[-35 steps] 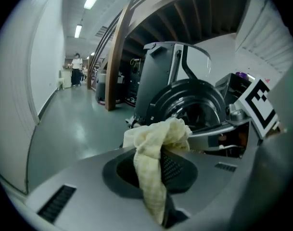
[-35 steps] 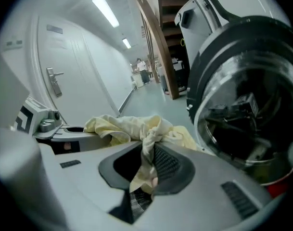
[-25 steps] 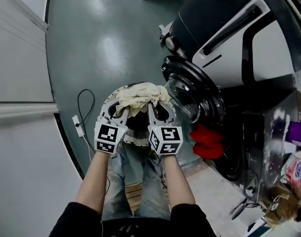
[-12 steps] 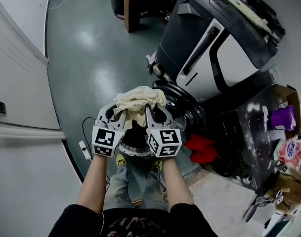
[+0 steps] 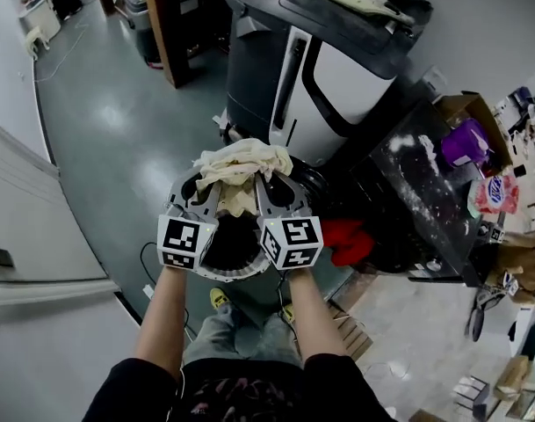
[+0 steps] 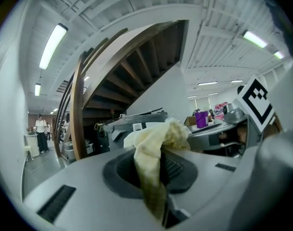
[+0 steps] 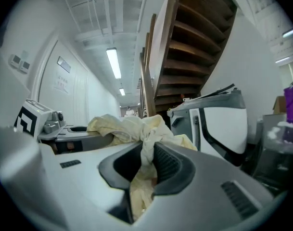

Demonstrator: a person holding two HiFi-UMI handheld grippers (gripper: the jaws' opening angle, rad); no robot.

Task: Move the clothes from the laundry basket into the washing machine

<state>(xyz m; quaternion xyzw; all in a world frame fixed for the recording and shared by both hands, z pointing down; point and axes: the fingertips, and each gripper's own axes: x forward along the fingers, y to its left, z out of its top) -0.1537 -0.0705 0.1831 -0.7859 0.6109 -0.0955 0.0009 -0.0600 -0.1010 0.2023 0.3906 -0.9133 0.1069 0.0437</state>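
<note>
Both grippers hold one crumpled cream cloth (image 5: 241, 167) up high, in front of the washing machine (image 5: 328, 60). My left gripper (image 5: 213, 179) is shut on the cloth's left side, my right gripper (image 5: 265, 178) on its right. In the left gripper view the cream cloth (image 6: 153, 162) hangs pinched between the dark pads of the left gripper (image 6: 156, 170). The right gripper view shows the cream cloth (image 7: 144, 148) bunched and pressed in the right gripper (image 7: 145, 165). Below my hands, the laundry basket (image 5: 236, 262) shows only as a dark round opening. The machine's open door is mostly hidden behind the cloth and grippers.
A red item (image 5: 344, 241) lies low beside the machine. A dark speckled counter (image 5: 425, 183) with a purple tub (image 5: 465, 141) and a cardboard box stands at right. A wooden staircase post (image 5: 166, 25) rises at the back. A white wall panel (image 5: 30, 236) runs along the left.
Both grippers rose together with the cream cloth, well above the basket. The view lifted too, so the machine's top and the counter now show.
</note>
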